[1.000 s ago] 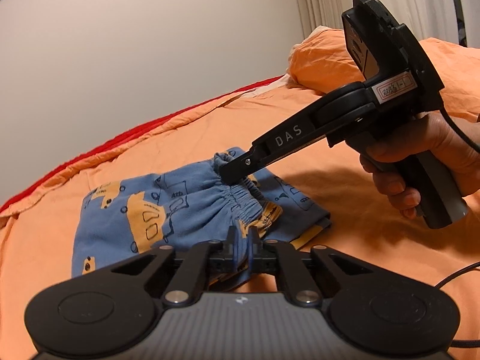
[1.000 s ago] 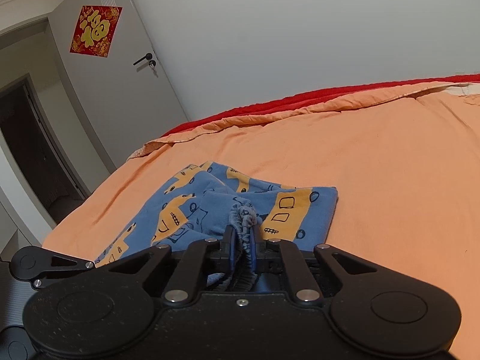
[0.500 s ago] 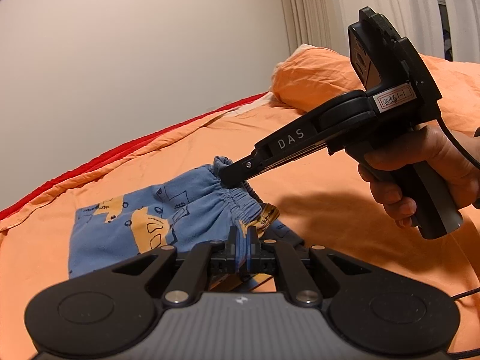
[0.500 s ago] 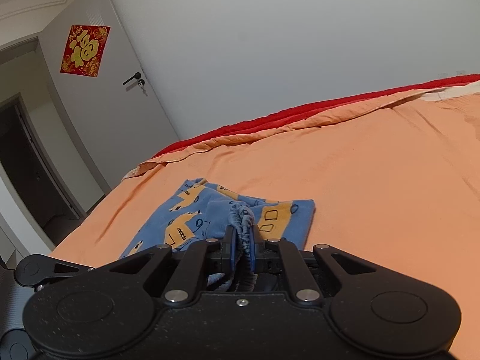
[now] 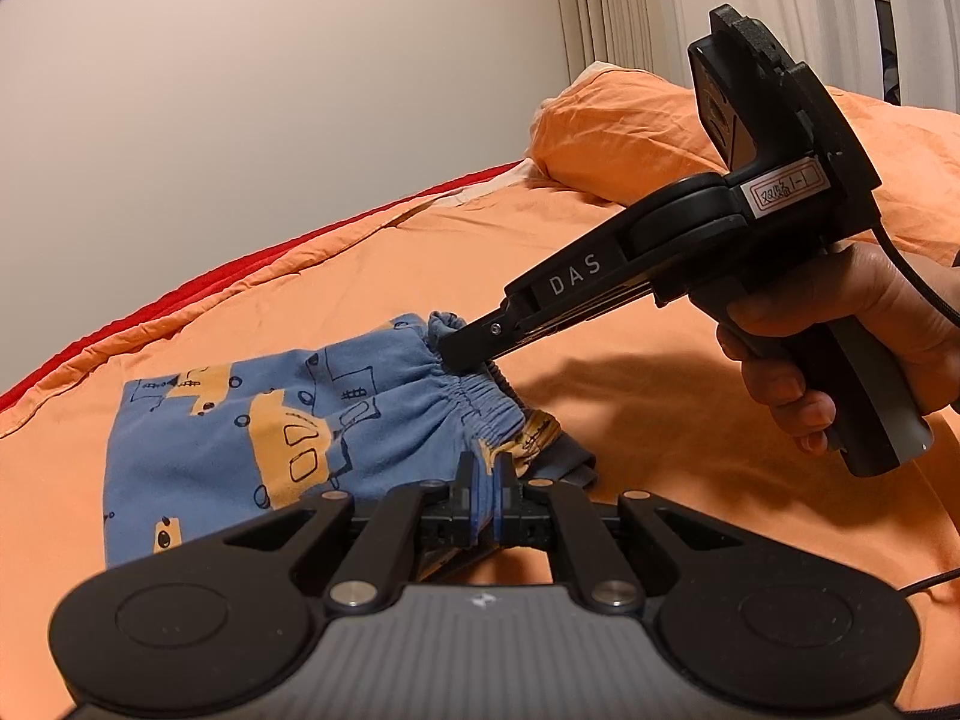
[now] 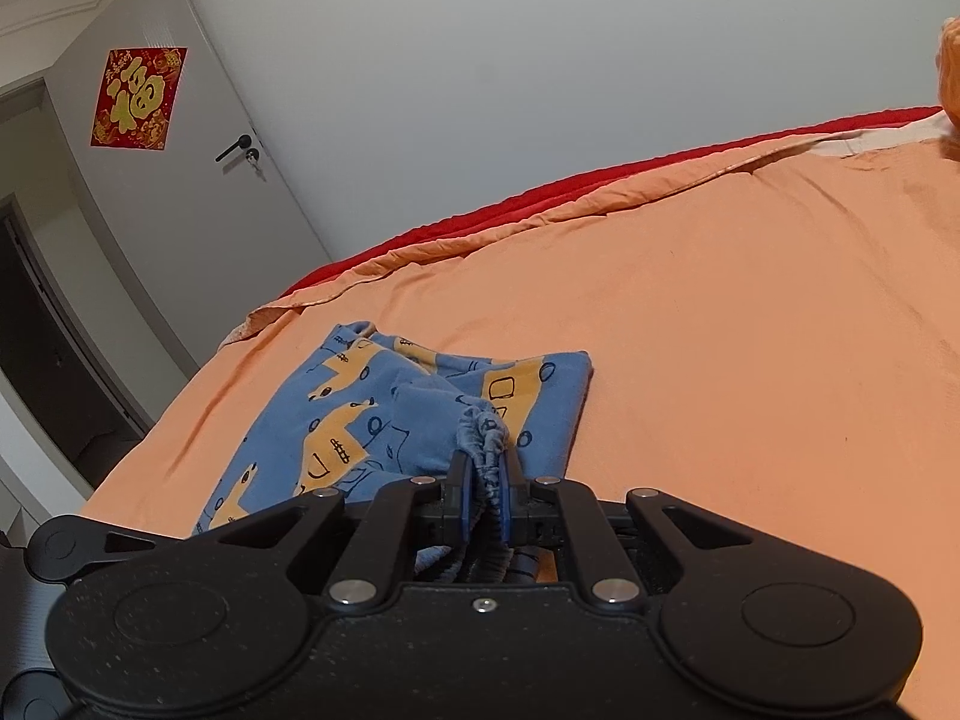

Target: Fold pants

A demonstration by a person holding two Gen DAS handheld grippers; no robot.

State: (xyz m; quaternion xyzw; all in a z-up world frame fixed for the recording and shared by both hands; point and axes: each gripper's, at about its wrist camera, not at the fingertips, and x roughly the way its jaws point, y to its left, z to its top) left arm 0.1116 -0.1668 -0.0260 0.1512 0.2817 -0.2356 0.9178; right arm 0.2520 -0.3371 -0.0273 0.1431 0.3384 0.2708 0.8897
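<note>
Small blue pants [image 5: 240, 450] with yellow vehicle prints lie on the orange bed cover [image 5: 630, 372]; they also show in the right wrist view [image 6: 372, 414]. My left gripper [image 5: 485, 468] is shut on the gathered elastic waistband at its near end. My right gripper [image 6: 485, 468] is shut on the waistband's other end; it shows from the side in the left wrist view [image 5: 459, 354], held by a hand. The waistband stretches between the two grippers, lifted over the folded lower part.
An orange pillow [image 5: 630, 126] lies at the head of the bed by the curtains. A red sheet edge [image 6: 600, 192] runs along the far side. A grey door [image 6: 180, 180] with a red decoration stands left of the bed.
Both grippers, still shut on the waistband, have carried it over the pant legs toward the far side; more of the pants now lies doubled over.
</note>
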